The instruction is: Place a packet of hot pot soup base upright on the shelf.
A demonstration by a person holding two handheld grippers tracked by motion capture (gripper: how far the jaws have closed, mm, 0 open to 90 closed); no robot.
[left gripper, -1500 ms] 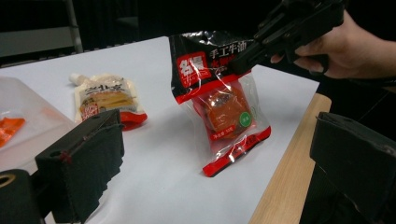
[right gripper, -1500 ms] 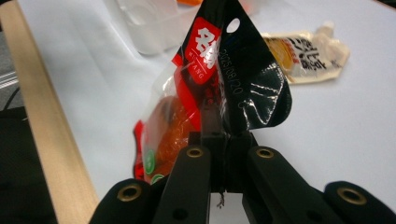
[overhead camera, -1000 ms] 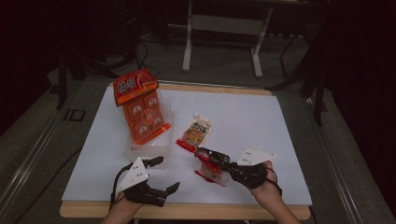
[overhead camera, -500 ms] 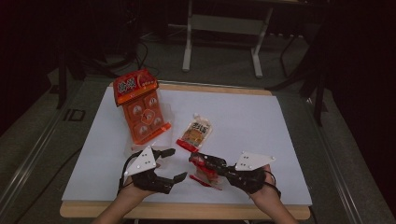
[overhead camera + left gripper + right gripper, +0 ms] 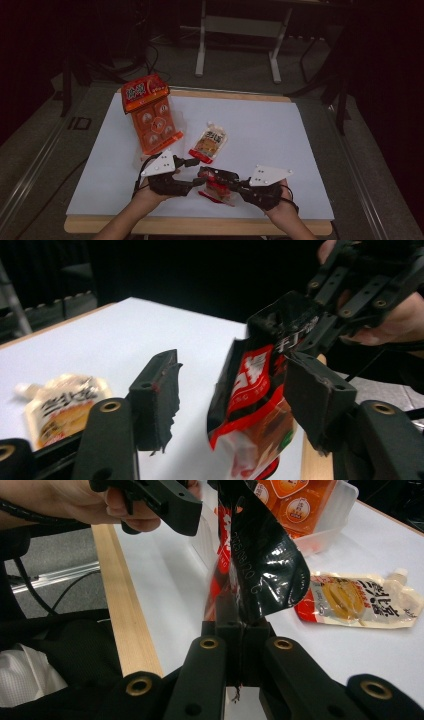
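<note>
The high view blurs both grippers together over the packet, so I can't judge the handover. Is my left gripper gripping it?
Observer: No. The left gripper has just been closing its jaws with the red-and-black packet between them, but one pad stands clear of it.
Operator: Is the right grip sound?
Observer: The right gripper is shut on the packet's edge, and the packet rises upright above its jaws.
Operator: Anything in the way?
Observer: The yellow pouch lies flat, apart from the packet.
</note>
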